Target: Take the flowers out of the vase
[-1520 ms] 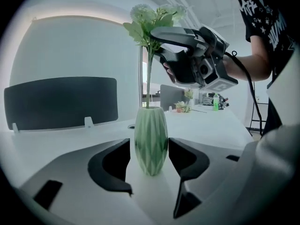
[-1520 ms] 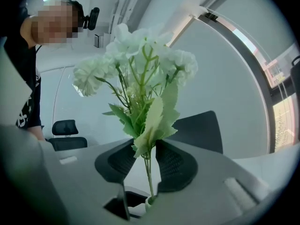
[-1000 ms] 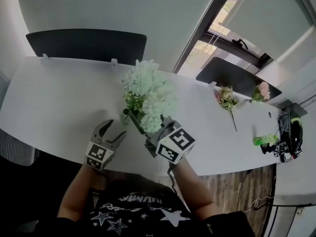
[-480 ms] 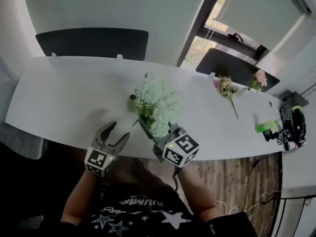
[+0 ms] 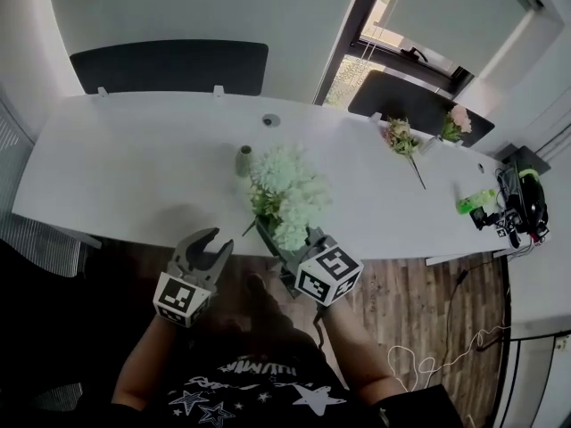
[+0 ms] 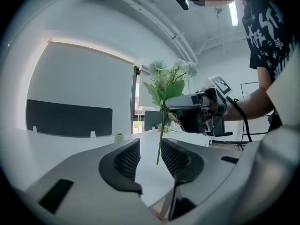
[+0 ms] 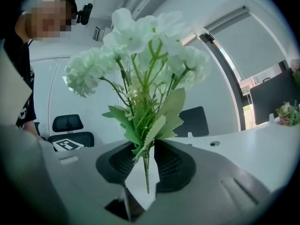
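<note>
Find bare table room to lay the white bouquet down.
Best: the wide left stretch of the table, from its left end to the small vase. Also the strip between the round hole and the pink flowers. Crowded: right end, with more flowers, a green thing and cables.

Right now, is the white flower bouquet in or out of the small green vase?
Out: bouquet stems hang bare; vase stands apart.

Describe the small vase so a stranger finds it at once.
Start from the long white table. Near its middle, just left of the white bouquet in the head view, stands the vase. Small, pale green, upright and empty, unlike the flat grey disc beyond it.
</note>
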A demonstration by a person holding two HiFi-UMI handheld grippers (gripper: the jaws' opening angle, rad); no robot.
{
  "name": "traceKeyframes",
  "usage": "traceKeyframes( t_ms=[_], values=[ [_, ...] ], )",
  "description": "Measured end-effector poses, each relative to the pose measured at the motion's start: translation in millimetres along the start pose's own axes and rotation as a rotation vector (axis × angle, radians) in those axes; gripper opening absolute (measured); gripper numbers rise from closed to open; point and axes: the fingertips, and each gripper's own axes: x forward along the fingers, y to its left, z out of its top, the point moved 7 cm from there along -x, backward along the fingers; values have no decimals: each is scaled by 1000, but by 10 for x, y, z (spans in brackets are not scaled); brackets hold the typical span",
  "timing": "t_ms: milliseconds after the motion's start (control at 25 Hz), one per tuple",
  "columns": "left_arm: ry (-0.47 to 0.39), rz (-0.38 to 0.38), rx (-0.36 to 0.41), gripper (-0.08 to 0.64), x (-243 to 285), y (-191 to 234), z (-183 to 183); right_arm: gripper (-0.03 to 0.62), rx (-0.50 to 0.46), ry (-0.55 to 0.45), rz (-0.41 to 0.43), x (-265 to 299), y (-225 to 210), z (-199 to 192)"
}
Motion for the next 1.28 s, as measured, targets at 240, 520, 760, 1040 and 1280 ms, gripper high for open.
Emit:
traceKeyframes(
  t_ms=[240,520,760,1040,1280],
  values=[
    [7,-40,-10,143,-215,-173,-84,97,3,43,-46,-206,259,-144],
    [-23,-45,-13,143,-374,-316,-71,92,-34,100,-59,-386,460,-231],
    [-57,-6,6,121,-440,-314,-13,91,-20,90,-62,-448,456,-269],
    [-22,40,11,61,-555,-601,13,89,-4,97,-25,-741,532,-345],
    [-37,57,28,54,-696,-1028,71,87,-15,113,-15,-1173,660,-411]
  ],
)
